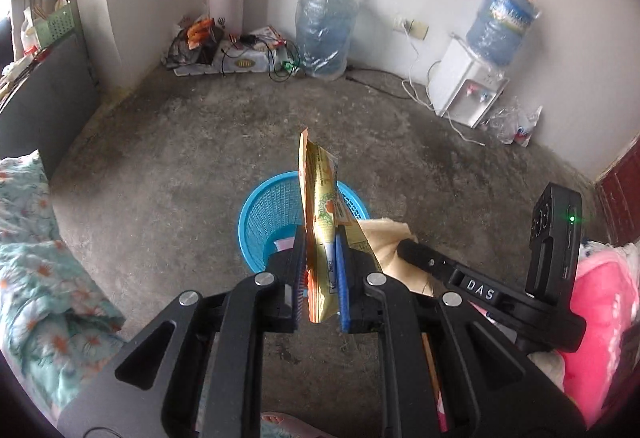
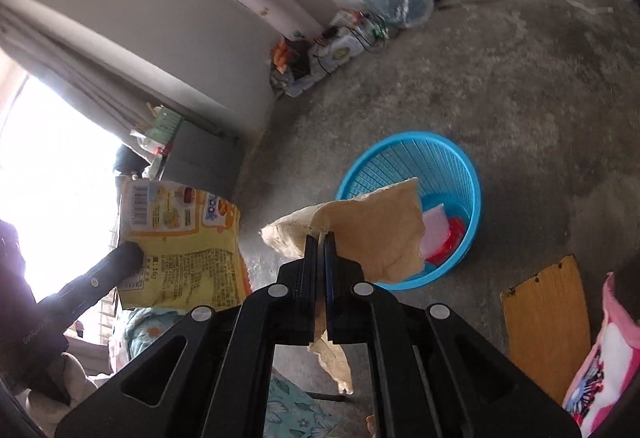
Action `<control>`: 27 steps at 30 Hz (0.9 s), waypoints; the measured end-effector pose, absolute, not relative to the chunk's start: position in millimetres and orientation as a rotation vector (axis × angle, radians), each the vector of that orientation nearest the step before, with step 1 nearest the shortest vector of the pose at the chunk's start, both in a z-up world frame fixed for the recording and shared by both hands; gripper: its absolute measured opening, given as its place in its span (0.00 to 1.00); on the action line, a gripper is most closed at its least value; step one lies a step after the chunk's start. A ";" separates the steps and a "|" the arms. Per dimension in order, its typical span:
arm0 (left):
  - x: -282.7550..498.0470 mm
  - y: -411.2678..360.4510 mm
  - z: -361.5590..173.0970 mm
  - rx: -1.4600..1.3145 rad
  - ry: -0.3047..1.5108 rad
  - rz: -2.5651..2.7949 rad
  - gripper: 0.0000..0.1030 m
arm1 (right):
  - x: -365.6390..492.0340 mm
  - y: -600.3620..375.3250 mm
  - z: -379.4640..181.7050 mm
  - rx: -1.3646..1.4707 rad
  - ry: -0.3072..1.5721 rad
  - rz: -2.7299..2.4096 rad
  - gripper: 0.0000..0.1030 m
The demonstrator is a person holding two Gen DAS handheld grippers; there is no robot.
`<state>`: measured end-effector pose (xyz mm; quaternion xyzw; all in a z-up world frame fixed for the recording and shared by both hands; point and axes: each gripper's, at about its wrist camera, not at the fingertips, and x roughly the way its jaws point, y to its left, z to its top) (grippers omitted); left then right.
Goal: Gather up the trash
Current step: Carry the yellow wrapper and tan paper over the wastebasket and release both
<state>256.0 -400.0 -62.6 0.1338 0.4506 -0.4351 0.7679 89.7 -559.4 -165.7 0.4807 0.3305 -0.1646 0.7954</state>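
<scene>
My left gripper (image 1: 320,238) is shut on a yellow and orange snack wrapper (image 1: 320,198), which stands up edge-on between the pads above the blue plastic basket (image 1: 260,214) on the concrete floor. From the right wrist view the same wrapper (image 2: 180,246) shows flat at the left. My right gripper (image 2: 319,238) is shut on a torn piece of tan paper (image 2: 380,230) that hangs over the basket (image 2: 448,166). The basket holds pink and red scraps (image 2: 440,234). In the left wrist view the right gripper's tip (image 1: 404,246) and its tan paper (image 1: 384,234) sit just right of my fingers.
Floral bedding (image 1: 36,258) lies at the left and a pink blanket (image 1: 600,298) at the right. Two water jugs (image 1: 324,30), a white dispenser (image 1: 464,86), cables and clutter line the far wall. A wooden board (image 2: 548,322) lies on the floor.
</scene>
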 end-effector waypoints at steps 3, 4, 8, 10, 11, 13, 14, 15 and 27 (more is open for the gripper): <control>270.8 -420.6 -85.0 0.308 1.012 -0.943 0.11 | 101.0 -574.2 -183.6 1.058 0.739 -0.370 0.04; 277.2 -427.2 -92.4 0.310 1.027 -0.935 0.11 | 105.7 -580.1 -189.3 1.065 0.744 -0.376 0.04; 295.4 -453.5 -117.8 0.332 1.051 -0.915 0.13 | 123.1 -601.4 -211.1 1.091 0.777 -0.393 0.05; 303.4 -465.1 -129.8 0.340 1.069 -0.900 0.29 | 134.7 -613.2 -225.1 1.095 0.817 -0.408 0.07; 308.5 -469.7 -135.4 0.335 1.075 -0.889 0.40 | 139.4 -618.0 -232.2 1.096 0.838 -0.420 0.09; 315.4 -474.7 -140.9 0.328 1.072 -0.851 0.46 | 143.0 -624.8 -242.4 1.096 0.863 -0.462 0.24; 319.1 -476.8 -143.8 0.321 1.076 -0.836 0.46 | 142.7 -626.2 -244.1 1.096 0.865 -0.471 0.26; 322.2 -476.3 -145.4 0.311 1.084 -0.823 0.46 | 141.6 -626.9 -245.5 1.098 0.866 -0.481 0.28; 314.9 -430.5 -93.0 0.188 1.009 -0.852 0.50 | 133.0 -597.7 -204.1 1.032 0.755 -0.443 0.36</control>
